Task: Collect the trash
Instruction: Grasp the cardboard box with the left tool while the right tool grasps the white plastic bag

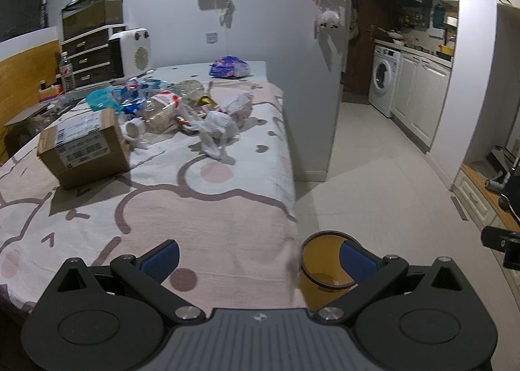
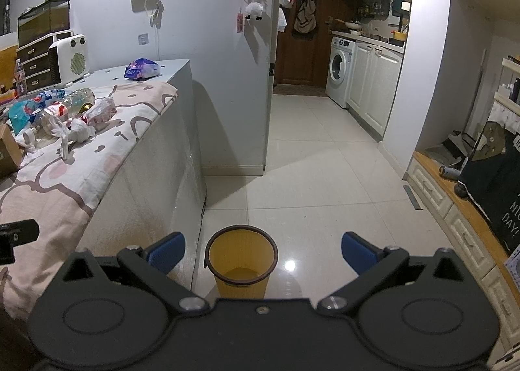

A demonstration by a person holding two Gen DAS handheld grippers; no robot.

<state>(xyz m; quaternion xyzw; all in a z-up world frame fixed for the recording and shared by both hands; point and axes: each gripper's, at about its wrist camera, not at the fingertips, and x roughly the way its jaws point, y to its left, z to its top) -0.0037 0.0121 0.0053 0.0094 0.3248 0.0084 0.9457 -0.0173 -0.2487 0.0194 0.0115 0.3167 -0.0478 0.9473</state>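
Both tools — left, right — gape empty; yellow bin stands upright (mouth up).

The left gripper's blue pad hides part of the yellow bin; box labels unreadable.

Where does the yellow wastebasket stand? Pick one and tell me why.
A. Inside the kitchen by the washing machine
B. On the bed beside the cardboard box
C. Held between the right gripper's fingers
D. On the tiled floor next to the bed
D: the yellow wastebasket stands upright on the tiled floor at the side of the bed, and it looks empty, while the open right gripper holds nothing.
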